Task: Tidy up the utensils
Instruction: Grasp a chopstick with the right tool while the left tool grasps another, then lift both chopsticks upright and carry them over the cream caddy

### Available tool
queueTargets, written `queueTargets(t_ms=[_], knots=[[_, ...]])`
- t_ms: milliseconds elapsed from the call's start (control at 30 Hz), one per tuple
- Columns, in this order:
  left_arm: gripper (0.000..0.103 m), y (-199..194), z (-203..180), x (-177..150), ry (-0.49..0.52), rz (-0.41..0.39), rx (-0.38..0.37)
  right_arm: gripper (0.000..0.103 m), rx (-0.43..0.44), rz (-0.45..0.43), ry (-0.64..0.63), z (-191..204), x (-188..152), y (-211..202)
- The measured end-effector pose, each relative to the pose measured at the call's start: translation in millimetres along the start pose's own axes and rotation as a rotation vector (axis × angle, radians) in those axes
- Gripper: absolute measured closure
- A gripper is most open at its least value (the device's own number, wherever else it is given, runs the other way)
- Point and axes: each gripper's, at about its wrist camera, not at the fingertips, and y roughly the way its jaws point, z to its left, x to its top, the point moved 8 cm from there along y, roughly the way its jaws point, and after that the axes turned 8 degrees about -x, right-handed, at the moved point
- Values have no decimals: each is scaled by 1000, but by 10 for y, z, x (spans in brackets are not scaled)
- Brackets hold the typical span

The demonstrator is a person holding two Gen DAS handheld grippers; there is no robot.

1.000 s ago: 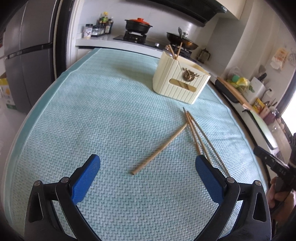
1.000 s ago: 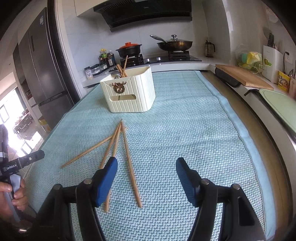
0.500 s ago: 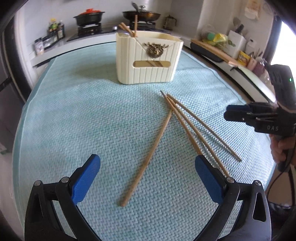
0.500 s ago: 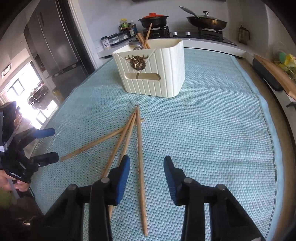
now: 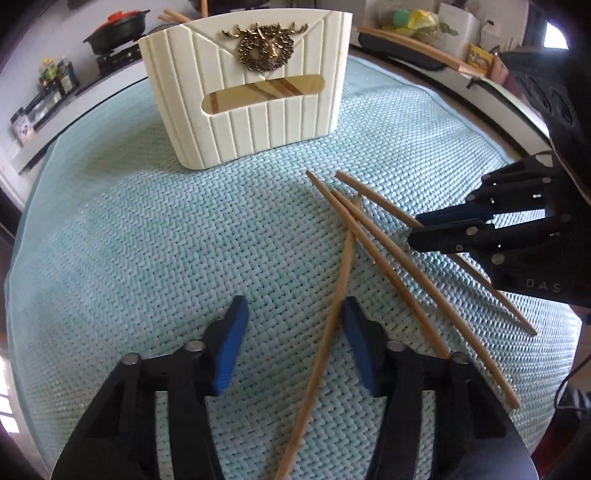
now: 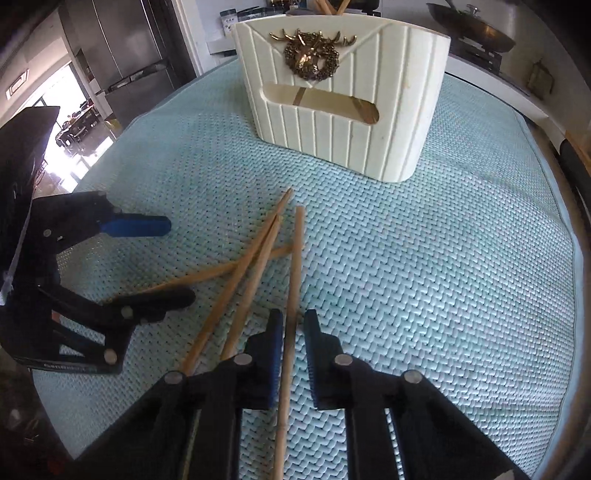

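Note:
Several wooden chopsticks lie fanned out on the teal mat (image 5: pixel 147 240) in front of a cream ribbed holder (image 5: pixel 251 110) with a brass deer emblem; more sticks stand inside it. My left gripper (image 5: pixel 295 325) is low over the mat with its jaws closing. The crosswise chopstick (image 5: pixel 332 314) lies between its blue pads, close to the right pad, and neither pad presses on it. My right gripper (image 6: pixel 293 332) is shut on the rightmost chopstick (image 6: pixel 295 258), as the left wrist view also shows at the right gripper (image 5: pixel 413 230). Two other chopsticks (image 5: pixel 391 273) lie between the grippers.
The holder (image 6: pixel 343 110) stands a short way beyond the chopsticks. The mat's right edge (image 6: pixel 554 184) borders a counter. A stove with a black pot (image 5: pixel 114 29) and a pan (image 6: pixel 480 33) sits behind, with a fridge (image 6: pixel 136 55) at the far left.
Both grippers came down and forward toward the chopsticks and holder. The left jaws narrowed around the crosswise chopstick. The right jaws closed onto the rightmost chopstick.

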Motion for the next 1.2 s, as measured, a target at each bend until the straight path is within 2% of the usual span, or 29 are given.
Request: queueTargets(t_ms=[33, 100, 267, 300, 367, 400, 433, 533, 667, 700, 733, 800, 900, 1067, 1200], knots=[[78, -27, 25, -18, -15, -2, -6, 94, -12, 0, 17, -22, 0, 2], [86, -89, 107, -86, -56, -1, -11, 94, -29, 3, 42, -103, -47, -32], [86, -288, 292, -324, -109, 3, 16, 94, -69, 21, 65, -229, -238, -134], [84, -314, 295, -350, -110, 7, 16, 94, -73, 24, 61, -223, -273, -151], [73, -311, 285, -349, -97, 17, 1, 94, -67, 30, 55, -208, -319, -171], [62, -294, 269, -333, -84, 20, 0, 94, -62, 35, 59, -201, -329, -168], [55, -273, 237, -304, -64, 20, 6, 94, -51, 37, 65, -204, -353, -176], [55, -135, 87, -141, 13, 33, 10, 94, -44, 42, 85, -266, -312, -175], [56, 35, -6, 97, 48, 46, -10, 94, -36, 54, 99, -281, -69, -64], [63, 61, -18, 154, 49, 47, -19, 94, -34, 61, 99, -278, -40, -42], [76, 90, -30, 202, 50, 53, -28, 93, -35, 67, 100, -297, 1, -24], [91, 136, -62, 274, 57, 66, -45, 93, -36, 76, 106, -331, 92, 17], [99, 166, -112, 336, 74, 84, -59, 93, -18, 78, 120, -277, 244, 80], [99, -44, -68, 309, 71, 59, -40, 95, -13, 53, 140, -262, 385, 78], [99, -374, 58, 292, 14, -1, -37, 95, -14, -15, 169, -414, 396, -186]])
